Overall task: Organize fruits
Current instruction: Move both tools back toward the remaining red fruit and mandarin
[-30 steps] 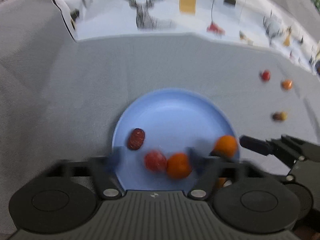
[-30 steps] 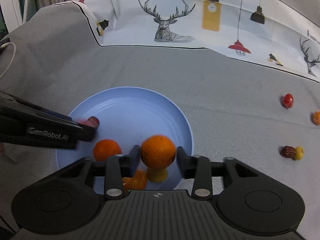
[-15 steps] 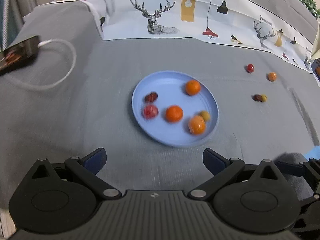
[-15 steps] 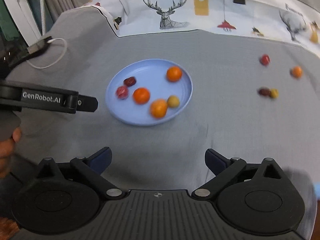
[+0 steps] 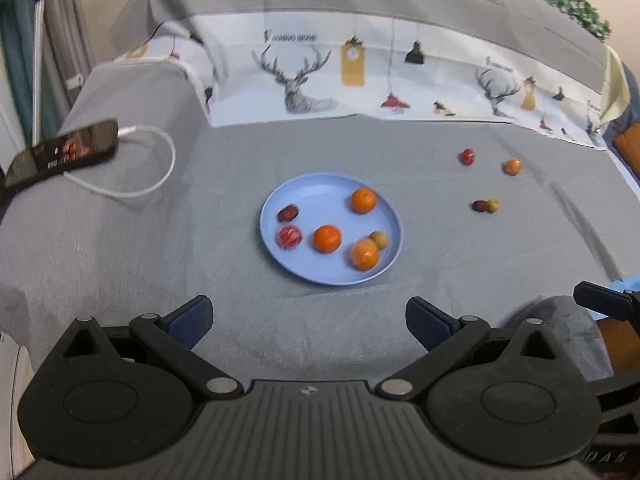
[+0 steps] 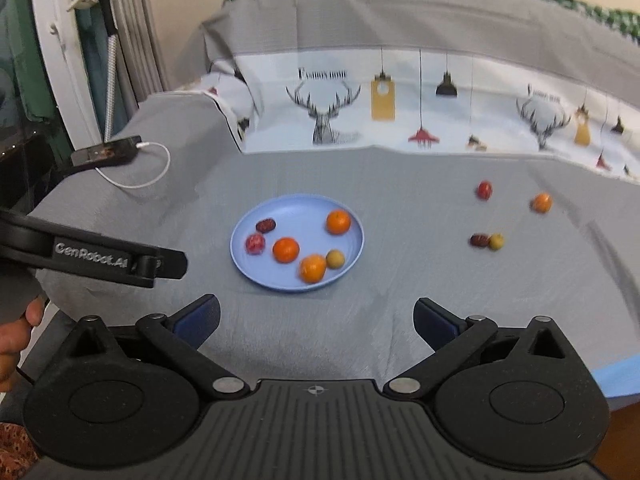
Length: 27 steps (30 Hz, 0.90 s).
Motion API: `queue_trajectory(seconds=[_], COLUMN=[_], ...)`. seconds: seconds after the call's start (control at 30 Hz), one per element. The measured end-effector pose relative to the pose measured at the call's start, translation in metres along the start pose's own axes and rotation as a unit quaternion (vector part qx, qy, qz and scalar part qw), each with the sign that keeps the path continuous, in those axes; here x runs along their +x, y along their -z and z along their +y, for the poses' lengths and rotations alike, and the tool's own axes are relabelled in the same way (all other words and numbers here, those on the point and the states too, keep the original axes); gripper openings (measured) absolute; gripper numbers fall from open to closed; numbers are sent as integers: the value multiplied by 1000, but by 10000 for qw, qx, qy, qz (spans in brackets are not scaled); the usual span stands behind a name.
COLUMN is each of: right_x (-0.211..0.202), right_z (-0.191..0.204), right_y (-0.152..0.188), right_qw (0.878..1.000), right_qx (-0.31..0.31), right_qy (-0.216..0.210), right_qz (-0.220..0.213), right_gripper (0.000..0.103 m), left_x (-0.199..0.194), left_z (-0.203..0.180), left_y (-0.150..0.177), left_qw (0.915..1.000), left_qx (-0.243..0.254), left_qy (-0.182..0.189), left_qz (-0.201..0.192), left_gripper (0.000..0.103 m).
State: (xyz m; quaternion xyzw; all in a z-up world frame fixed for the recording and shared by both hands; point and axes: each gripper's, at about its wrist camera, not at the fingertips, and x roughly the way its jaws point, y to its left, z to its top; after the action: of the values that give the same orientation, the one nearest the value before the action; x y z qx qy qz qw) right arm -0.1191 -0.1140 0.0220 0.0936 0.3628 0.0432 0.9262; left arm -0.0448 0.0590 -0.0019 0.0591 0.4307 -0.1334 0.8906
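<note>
6 fruits lie on the blue plate (image 6: 244, 258) on the grey cloth (image 6: 400, 300); 4 more fruits (image 6: 496, 241) lie well apart at the right. Both claws, left gripper (image 5: 308, 316) and right gripper (image 6: 316, 318), are released and empty; the right jaws have just been opening.

Both claws (image 5: 308, 320) (image 6: 316, 320) wide apart, empty
</note>
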Motion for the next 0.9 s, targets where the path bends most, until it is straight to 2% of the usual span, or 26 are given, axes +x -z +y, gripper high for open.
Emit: queue_trajectory(seconds=[0.23,0.43,0.9], right_x=[-15,-22,-20], right_z=[2,6,1], right_y=[6,7,10], right_qw=[9998,9996,9994], right_qx=[80,5,189], right_qy=[23,11,71], right_qz=[-159,-289,-269], right_gripper=[102,102,102], left_x=[-23,-25,-19], left_z=[-12,-9,-17], left_y=[6,7,6], left_qw=[9993,9996,9994], left_qx=[218,105,285], left_qy=[-29,-55,-28], left_qz=[-286,-259,-180], left_gripper=[102,102,102])
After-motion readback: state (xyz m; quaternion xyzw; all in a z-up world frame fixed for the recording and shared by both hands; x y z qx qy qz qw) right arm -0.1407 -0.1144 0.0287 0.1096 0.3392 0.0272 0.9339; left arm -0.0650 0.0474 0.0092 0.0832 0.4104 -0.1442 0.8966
